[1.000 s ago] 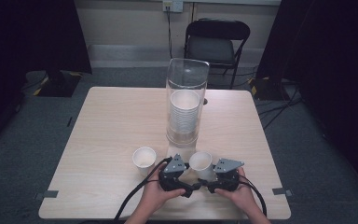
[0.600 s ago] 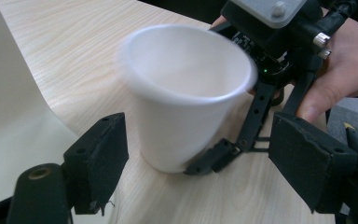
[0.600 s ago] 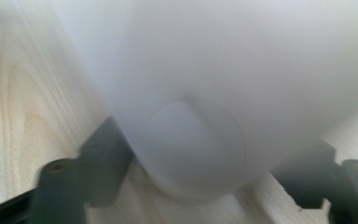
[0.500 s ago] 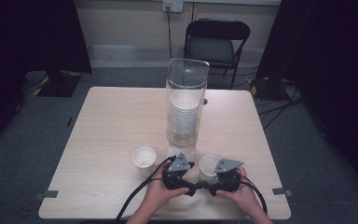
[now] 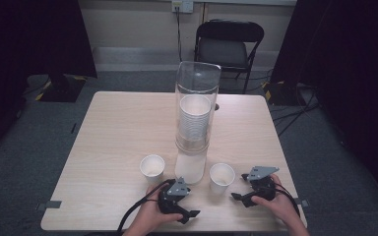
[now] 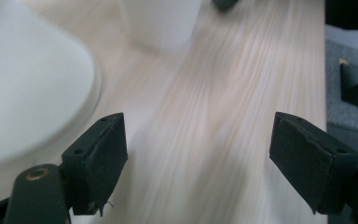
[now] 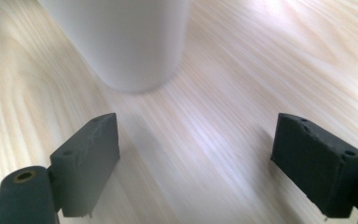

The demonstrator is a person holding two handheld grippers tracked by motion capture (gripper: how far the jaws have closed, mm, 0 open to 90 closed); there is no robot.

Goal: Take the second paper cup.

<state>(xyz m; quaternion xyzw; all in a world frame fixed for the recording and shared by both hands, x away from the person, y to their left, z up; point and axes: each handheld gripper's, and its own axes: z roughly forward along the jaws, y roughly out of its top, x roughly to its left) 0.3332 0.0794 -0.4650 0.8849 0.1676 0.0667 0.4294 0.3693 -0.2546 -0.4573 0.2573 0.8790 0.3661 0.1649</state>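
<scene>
Table (image 5: 113, 132) of pale wood, seen from above. At its middle, tall clear dispenser tube (image 5: 197, 103) upright, holding stack of white cups (image 5: 194, 120), white base below. Left cup (image 5: 152, 168) upright just left of that base; right cup (image 5: 222, 177) upright just right of it, nearer the table's near edge. Left gripper (image 5: 191, 215) at near edge, below the base, held in left hand (image 5: 150, 216), jaws spread wide with nothing between, only bare wood (image 6: 200, 140). Right gripper (image 5: 237, 198) just right of right cup, apart from it, held in right hand (image 5: 280, 204), jaws likewise wide and empty; cup wall (image 7: 121, 42) ahead and slightly left of the gap. Black folding chair (image 5: 229, 46) beyond far edge.
</scene>
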